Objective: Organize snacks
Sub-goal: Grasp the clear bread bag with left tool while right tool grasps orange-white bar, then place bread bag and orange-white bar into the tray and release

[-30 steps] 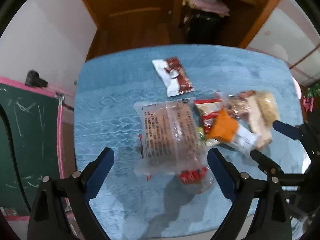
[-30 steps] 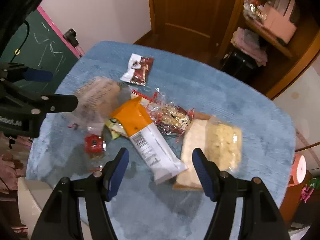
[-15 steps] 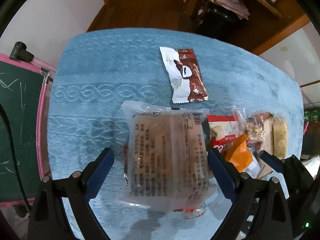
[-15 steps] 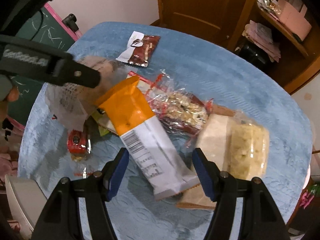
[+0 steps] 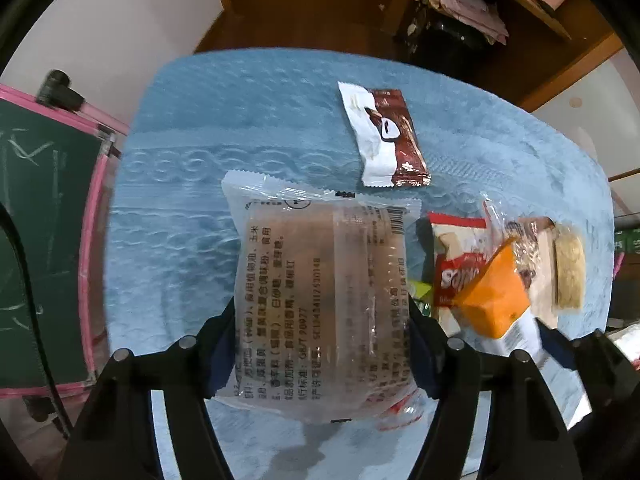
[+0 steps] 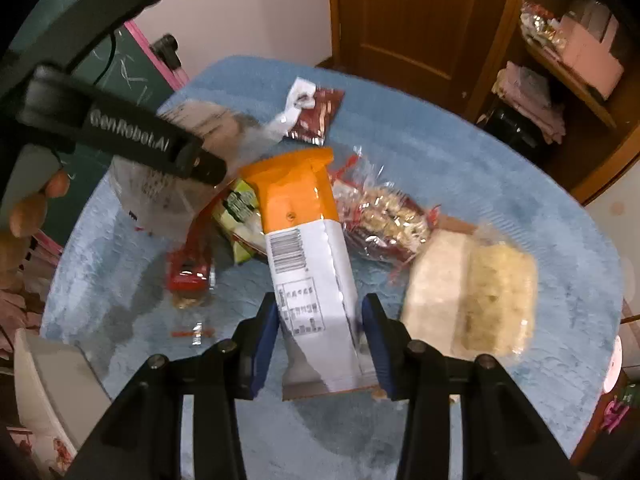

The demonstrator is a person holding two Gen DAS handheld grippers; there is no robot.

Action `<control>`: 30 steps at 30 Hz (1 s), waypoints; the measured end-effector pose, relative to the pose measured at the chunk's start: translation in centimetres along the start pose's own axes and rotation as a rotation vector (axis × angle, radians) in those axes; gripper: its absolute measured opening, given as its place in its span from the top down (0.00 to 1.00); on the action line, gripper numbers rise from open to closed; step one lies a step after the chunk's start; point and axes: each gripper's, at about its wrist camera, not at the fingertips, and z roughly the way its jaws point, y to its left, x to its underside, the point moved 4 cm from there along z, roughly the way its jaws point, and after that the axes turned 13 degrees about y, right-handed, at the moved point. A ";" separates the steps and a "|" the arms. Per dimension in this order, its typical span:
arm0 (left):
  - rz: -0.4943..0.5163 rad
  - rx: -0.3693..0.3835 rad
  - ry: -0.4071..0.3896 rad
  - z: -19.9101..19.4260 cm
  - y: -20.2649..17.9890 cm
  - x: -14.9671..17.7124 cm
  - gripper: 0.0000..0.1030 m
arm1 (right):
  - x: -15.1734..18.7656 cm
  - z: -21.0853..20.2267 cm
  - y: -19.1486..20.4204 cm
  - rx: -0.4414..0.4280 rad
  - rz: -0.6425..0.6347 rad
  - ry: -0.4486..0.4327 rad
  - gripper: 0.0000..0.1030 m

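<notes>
Blue textured cloth [image 5: 240, 128] covered a round table near a wooden door [image 6: 412, 20]. Both grippers' jaws had just been closing. Left gripper [image 5: 322, 344] pinched a clear bread packet [image 5: 324, 280] printed with Chinese text, "GB/T 20977" legible. At one o'clock lay a brown-and-white sachet [image 5: 386, 136]. Right gripper [image 6: 322, 340] clamped the white end of an orange-and-white snack bar [image 6: 304, 248] bearing a barcode. At ten o'clock, the other tool read "GenRobot.AI". At two o'clock sat a pale rice-cake pack [image 6: 480, 296].
</notes>
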 end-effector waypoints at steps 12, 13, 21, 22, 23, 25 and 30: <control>0.024 -0.008 -0.185 -12.3 3.4 9.3 0.35 | 3.6 -11.8 1.0 -0.020 0.018 -0.181 0.59; 0.033 -0.013 -0.208 -13.7 3.6 10.9 0.35 | 4.2 -12.9 1.2 -0.027 0.024 -0.198 0.59; 0.097 0.011 -0.289 -19.4 4.2 21.2 0.34 | 10.2 -19.6 3.7 -0.041 0.085 -0.287 0.59; 0.112 0.024 -0.297 -19.9 4.2 23.1 0.34 | 11.1 -20.3 4.3 -0.036 0.093 -0.293 0.59; 0.127 0.030 -0.303 -20.2 4.0 24.4 0.34 | 12.4 -21.1 5.1 -0.027 0.104 -0.303 0.59; 0.162 0.037 -0.325 -20.7 3.5 27.7 0.34 | 14.2 -22.0 6.3 -0.017 0.122 -0.313 0.59; 0.227 0.029 -0.373 -20.8 2.9 34.1 0.34 | 19.0 -23.4 9.5 -0.033 0.198 -0.314 0.59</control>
